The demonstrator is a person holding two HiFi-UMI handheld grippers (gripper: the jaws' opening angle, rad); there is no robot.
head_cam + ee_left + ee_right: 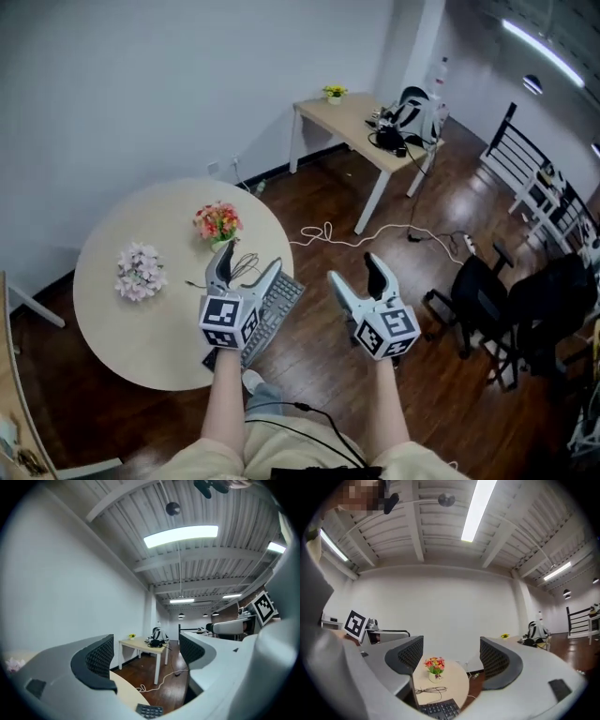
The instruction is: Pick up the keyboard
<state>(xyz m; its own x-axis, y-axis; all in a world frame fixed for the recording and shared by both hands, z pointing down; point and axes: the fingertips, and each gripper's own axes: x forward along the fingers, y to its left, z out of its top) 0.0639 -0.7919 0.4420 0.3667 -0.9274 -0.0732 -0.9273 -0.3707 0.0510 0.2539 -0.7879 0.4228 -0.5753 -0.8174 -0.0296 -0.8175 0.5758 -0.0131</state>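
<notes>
A dark keyboard [282,302] lies at the right edge of the round beige table [122,328], partly overhanging it. Above its near end hovers my left gripper [246,268], open, nothing between its jaws. My right gripper [356,274] is also open and empty, over the wooden floor just right of the keyboard. The left gripper view looks level across the room past its open gripper [145,656], with only a corner of the keyboard [149,710] at the bottom. In the right gripper view the gripper [451,658] is open and the keyboard [438,709] lies below it.
On the table stand a vase of orange flowers [217,223], a pink bouquet [141,272] and a pair of glasses [433,690]. A rectangular desk [352,122] with a bag stands beyond. A white cable [375,239] crosses the floor. Black chairs [487,300] are at the right.
</notes>
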